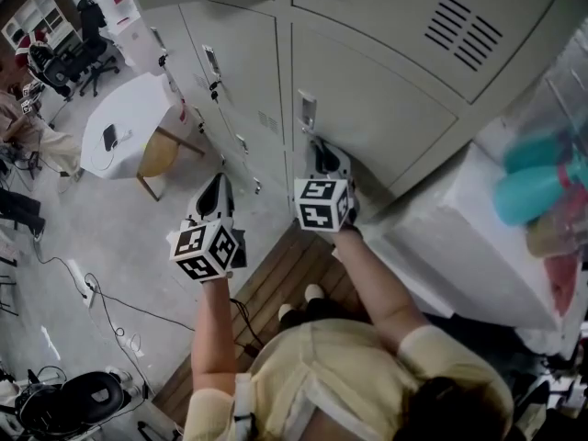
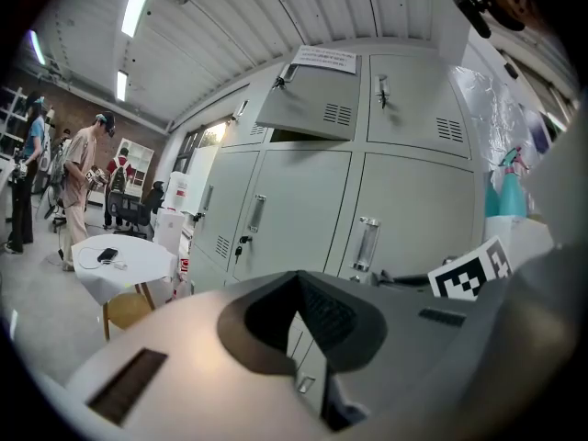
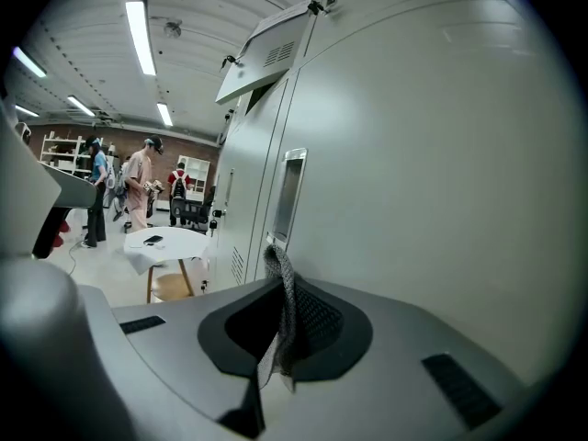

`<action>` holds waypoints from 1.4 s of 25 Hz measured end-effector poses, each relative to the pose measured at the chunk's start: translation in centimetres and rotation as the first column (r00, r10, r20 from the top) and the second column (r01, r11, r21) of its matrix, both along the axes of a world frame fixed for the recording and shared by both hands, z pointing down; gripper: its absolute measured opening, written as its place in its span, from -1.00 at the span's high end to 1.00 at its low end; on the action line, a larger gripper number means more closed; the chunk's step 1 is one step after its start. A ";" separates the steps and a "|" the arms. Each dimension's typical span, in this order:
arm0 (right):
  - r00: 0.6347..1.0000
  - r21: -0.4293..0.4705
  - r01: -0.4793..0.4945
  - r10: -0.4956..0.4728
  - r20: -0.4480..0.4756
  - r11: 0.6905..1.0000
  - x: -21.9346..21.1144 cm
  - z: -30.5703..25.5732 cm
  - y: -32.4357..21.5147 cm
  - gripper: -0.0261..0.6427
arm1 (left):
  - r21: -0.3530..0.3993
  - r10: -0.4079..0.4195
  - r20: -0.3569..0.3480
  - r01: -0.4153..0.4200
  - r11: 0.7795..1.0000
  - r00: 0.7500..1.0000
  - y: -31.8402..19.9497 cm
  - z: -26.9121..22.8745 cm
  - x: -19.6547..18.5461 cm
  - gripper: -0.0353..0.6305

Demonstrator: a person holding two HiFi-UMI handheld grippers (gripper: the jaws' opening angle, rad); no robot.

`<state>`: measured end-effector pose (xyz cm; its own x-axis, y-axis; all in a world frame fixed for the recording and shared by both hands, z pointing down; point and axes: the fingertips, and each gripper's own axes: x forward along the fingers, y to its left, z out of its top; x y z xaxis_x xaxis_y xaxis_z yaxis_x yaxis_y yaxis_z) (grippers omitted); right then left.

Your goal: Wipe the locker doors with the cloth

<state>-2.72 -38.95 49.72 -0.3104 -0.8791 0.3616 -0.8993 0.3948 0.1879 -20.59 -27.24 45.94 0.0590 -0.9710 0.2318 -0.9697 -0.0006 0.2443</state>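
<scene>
- Grey woven cloth is in play, pinched between the fingers of the right gripper. A twisted end pokes up past the tips at the centre of the right gripper view.
- That cloth end sits right up against the pale grey locker door, which fills the right half of that view. It is just below the door's recessed handle.
- From the head view, the right gripper is nose-first at the locker door, centre frame, under the handle. The gripper body hides the cloth there.
- Over to the left gripper, which hangs left of centre, back from the lockers and apart from its partner.
- Its own view shows the fingers pressed together at the tips with nothing between them, and the left gripper points at the lower lockers.
- One upper locker door stands tilted open at the top centre of that view.
- Upper left of the head view has a round white counter with a phone on it.
- Teal spray bottles show at the right edge.
- People stand in the far background, left side of the right gripper view.
</scene>
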 end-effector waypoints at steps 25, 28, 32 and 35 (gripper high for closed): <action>0.968 0.007 -0.246 0.246 -0.043 0.969 9.4 0.3 4.1 0.86 | 0.017 0.201 -0.014 -0.201 0.979 0.979 -0.9 -0.2 6.9 0.89; 0.959 0.006 -0.279 0.279 -0.058 0.960 10.5 0.4 4.6 0.86 | 0.021 0.222 -0.016 -0.221 0.975 0.975 -0.7 -0.2 7.7 0.89; 0.946 0.010 -0.319 0.319 -0.062 0.948 11.7 0.2 5.2 0.87 | 0.026 0.242 -0.018 -0.242 0.970 0.970 -0.4 -0.2 8.5 0.89; 0.936 0.012 -0.346 0.346 -0.062 0.938 12.2 0.0 5.8 0.87 | 0.028 0.253 -0.020 -0.253 0.967 0.967 0.0 -0.3 8.8 0.89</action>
<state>9.52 -33.20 49.67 0.0360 -0.9285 0.3695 -0.9669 0.0611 0.2477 -11.79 -27.22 45.64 0.3087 -0.9291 0.2037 -0.9312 -0.2516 0.2637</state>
